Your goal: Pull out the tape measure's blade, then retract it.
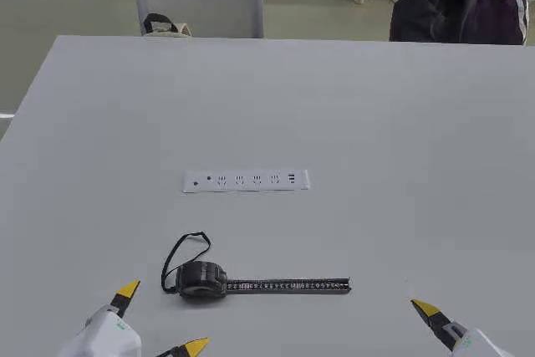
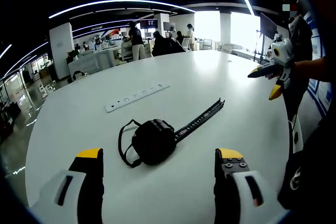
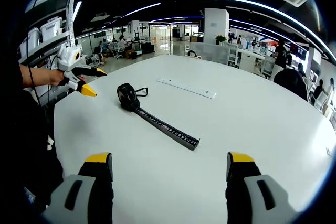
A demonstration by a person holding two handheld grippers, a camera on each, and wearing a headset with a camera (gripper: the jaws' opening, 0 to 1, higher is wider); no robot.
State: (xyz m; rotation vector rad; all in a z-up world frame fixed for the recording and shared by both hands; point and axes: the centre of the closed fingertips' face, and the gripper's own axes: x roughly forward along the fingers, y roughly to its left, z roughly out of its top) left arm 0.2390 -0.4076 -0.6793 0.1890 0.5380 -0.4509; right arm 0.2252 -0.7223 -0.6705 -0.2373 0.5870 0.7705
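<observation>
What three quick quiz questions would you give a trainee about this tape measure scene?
1. True or false: the black round tape measure lies on the white table with its dark marked blade pulled out.
2. What lies beyond the tape measure, farther from the person? A) a white flat power strip B) a red mug C) a steel screwdriver
3. Fill in: the left gripper and the right gripper both stand ___, holding nothing.
Key: 1 true; 2 A; 3 open.
</observation>
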